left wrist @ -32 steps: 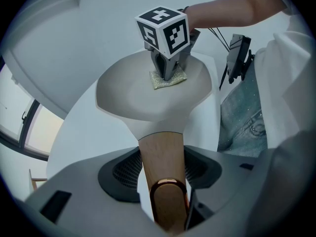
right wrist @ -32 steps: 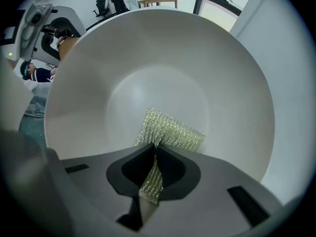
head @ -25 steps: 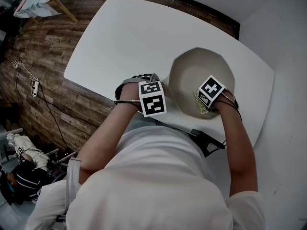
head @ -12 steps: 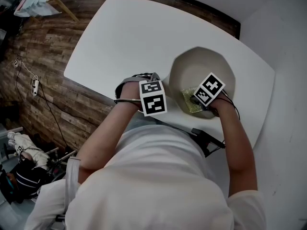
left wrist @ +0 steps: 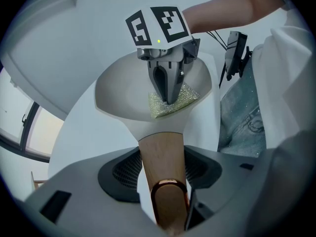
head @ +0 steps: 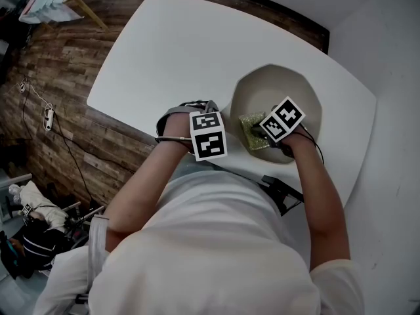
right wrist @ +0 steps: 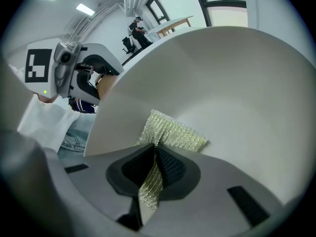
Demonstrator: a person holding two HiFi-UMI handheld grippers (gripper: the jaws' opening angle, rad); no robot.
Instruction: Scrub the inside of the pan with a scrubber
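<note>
While clamping the pan's wooden handle in the left hand-held gripper, with jaws wide around it, pinches a yellow-green scrubber between the closed jaws of the right hand-held gripper. Holds that scrubber against the pan's inner wall, at about seven o'clock in the head view. Keeps the pan on the white worktop, toward its four o'clock side, handle out toward eight o'clock.
</note>
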